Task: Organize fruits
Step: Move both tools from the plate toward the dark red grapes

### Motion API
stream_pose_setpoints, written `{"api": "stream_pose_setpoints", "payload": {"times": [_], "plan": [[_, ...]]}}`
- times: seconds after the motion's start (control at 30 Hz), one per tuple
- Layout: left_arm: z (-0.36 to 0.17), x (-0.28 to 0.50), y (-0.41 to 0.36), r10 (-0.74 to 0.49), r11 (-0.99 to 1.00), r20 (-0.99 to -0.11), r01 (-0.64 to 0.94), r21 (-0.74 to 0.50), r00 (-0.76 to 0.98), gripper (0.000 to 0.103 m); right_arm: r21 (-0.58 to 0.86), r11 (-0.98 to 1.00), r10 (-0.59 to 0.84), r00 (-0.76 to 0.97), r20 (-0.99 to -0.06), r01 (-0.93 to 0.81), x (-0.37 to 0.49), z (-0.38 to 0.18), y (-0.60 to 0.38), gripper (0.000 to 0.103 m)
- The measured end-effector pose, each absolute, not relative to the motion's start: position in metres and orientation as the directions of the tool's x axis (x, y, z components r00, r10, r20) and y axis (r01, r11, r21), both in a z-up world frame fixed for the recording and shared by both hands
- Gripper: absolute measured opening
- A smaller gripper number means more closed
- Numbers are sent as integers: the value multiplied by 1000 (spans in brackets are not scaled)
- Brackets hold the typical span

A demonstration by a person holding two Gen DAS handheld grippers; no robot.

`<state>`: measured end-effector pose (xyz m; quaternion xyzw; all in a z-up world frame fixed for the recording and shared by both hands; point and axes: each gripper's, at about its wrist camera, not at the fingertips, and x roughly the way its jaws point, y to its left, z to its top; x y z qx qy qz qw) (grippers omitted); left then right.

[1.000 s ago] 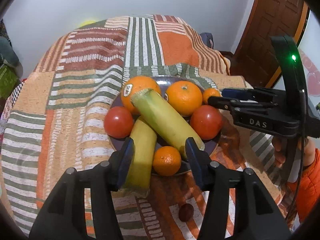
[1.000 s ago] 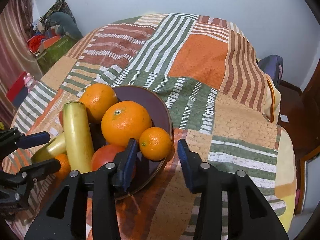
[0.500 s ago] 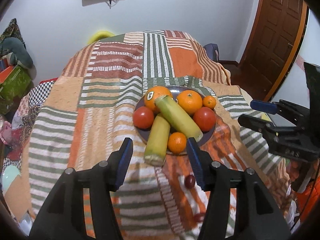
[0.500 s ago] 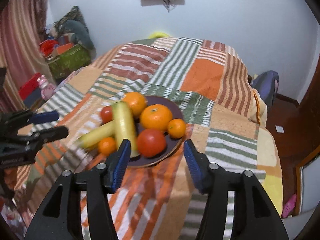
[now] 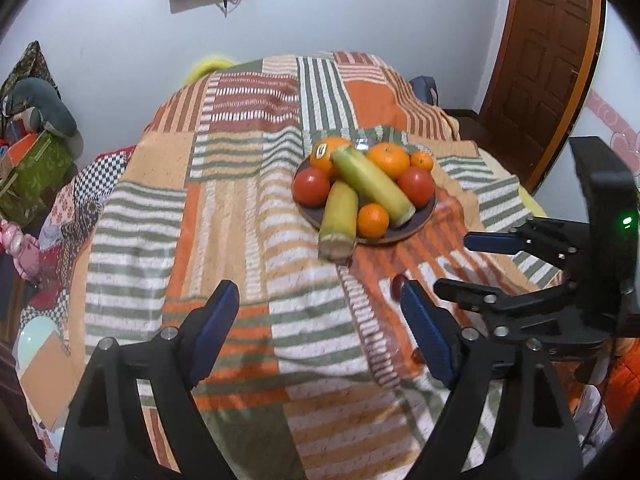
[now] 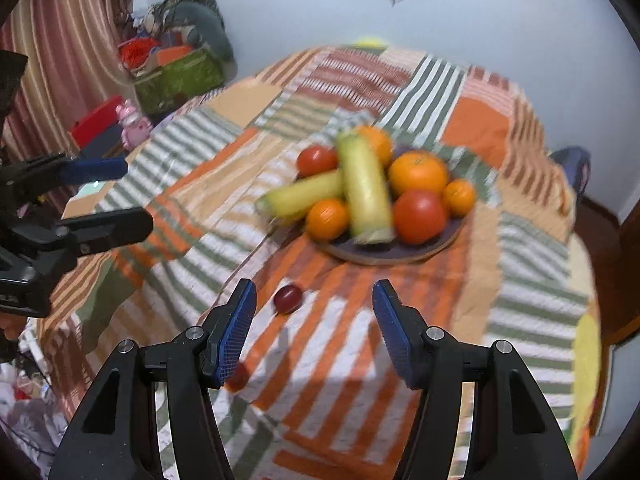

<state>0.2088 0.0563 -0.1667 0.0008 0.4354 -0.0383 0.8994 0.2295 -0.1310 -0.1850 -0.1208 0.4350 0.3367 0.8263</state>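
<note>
a: what did your left gripper (image 5: 318,320) have, starting from the left?
b: nothing; its jaws had just been opening and stood wide over the striped blanket (image 5: 240,208)
a: and the fruit?
b: the plate (image 6: 404,256) sat beyond, piled with oranges, tomatoes and two yellow-green pieces; a grape (image 6: 287,299) lay loose in front of it
a: your right gripper (image 6: 314,328)?
b: partly open, empty, near that grape

Both views downward — shared plate (image 5: 416,229)
</note>
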Motion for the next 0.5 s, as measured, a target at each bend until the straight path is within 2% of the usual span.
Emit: {"api": "stream_pose_setpoints", "payload": {"times": [0.17,0.27,0.33,0.43,0.5], "plan": [[-176,202,64,-71,997,-784,61,-42,617,83,80,727,428,358,-830,-682,230,-205,-114,56],[-182,201,68,-87,996,-788,64,-61,609,83,74,735,409,354,-841,-674,236,-214,-108,47],[-184,200,67,-107,994,-787,81,-72,608,83,93,739,403,327,-855,-668,242,-222,-106,47],[-186,198,64,-112,993,-788,97,-67,605,83,110,735,402,299,-866,-669,246,-229,-103,39],[-189,198,61,-125,991,-799,107,-77,589,83,129,723,420,284,-862,-679,245,-229,-103,25]]}}
